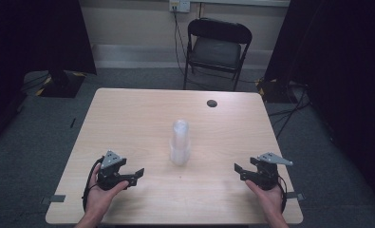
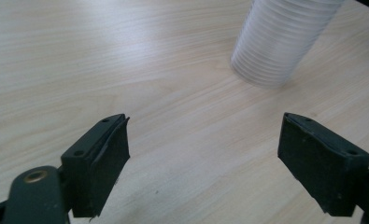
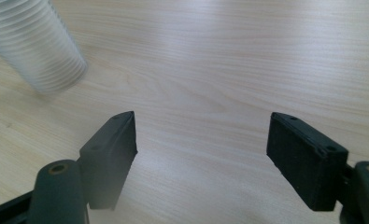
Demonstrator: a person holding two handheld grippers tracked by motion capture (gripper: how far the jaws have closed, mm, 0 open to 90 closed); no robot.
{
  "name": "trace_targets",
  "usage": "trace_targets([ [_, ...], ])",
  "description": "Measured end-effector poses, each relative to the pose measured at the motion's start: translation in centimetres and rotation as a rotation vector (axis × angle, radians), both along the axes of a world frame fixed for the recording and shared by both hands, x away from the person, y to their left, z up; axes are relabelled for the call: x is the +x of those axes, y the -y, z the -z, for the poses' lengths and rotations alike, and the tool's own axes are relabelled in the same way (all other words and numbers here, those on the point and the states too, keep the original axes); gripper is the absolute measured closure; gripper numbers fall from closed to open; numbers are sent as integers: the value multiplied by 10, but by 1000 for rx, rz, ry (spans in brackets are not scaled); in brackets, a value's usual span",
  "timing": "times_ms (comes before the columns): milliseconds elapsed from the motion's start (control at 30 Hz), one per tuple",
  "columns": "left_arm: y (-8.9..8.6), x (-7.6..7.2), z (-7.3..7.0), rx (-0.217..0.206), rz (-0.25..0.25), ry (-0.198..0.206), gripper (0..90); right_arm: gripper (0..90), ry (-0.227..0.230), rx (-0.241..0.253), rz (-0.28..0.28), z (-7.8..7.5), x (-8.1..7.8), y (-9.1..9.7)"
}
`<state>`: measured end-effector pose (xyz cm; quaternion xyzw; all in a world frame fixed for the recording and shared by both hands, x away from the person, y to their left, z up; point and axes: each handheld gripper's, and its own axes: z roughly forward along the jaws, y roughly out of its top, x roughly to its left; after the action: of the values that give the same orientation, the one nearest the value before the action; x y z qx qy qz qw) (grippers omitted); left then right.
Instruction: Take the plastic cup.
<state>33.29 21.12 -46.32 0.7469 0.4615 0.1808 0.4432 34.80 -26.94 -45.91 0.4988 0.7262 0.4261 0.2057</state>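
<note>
1. Left gripper (image 1: 138,174) held near the desk's (image 1: 128,114) front left corner, jaws spread wide, gripping nothing.
2. Right gripper (image 1: 239,171) near the front right corner, jaws likewise wide and empty.
3. Bare wood between each gripper and the stack of clear cups (image 1: 180,142).
4. Stack upright mid-desk, cups nested inside one another.
5. Small dark grommet (image 1: 212,103) near the far edge; folding chair (image 1: 217,47) beyond.
</note>
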Motion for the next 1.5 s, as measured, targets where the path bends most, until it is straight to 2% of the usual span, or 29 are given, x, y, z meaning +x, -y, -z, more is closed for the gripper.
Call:
trace_targets([
  [133,5,2,0,10,-1,33,205,261,-14,12,-21,2,-1,0],
  [200,8,3,-1,18,27,18,245,329,-3,12,-29,1,-2,0],
  [233,8,3,-1,18,27,18,245,329,-3,12,-29,1,-2,0],
  [267,9,4,0,23,45,10,245,331,24,5,-19,1,-4,1],
  [400,12,2,-1,1,82,-3,243,331,21,20,-28,2,-4,1],
  [500,16,-1,-7,-20,109,40,241,330,12,30,-39,2,-5,-1],
  [567,19,-2,-9,-33,109,67,225,330,-4,45,-68,2,-5,-3],
  [767,26,-6,-20,-39,147,82,183,319,-2,45,-84,-1,-9,-12],
  [800,30,-6,-26,-53,174,90,183,319,4,49,-85,-3,-10,-12],
  [833,31,-5,-30,-53,180,85,183,319,10,46,-83,-3,-11,-13],
  [933,35,-4,-36,-43,198,94,185,320,-6,42,-89,-4,-10,-14],
  [1000,37,-3,-37,-55,227,99,182,320,-16,34,-92,-4,-9,-15],
  [1067,39,-1,-40,-41,245,104,168,320,-23,39,-93,-3,-9,-14],
  [1100,39,0,-41,-55,255,113,166,320,-24,38,-92,-3,-9,-14],
  [1267,41,6,-49,-78,252,130,179,320,-12,42,-86,-5,-11,-13],
  [1300,44,11,-54,-81,259,100,193,320,-14,41,-85,-5,-11,-13],
  [1333,46,14,-56,-90,268,90,216,320,-13,37,-86,-5,-12,-13],
  [1400,50,17,-60,-96,253,112,230,319,-12,20,-85,-4,-11,-14],
  [1500,56,22,-65,-104,266,119,231,317,-17,25,-87,-4,-10,-14],
])
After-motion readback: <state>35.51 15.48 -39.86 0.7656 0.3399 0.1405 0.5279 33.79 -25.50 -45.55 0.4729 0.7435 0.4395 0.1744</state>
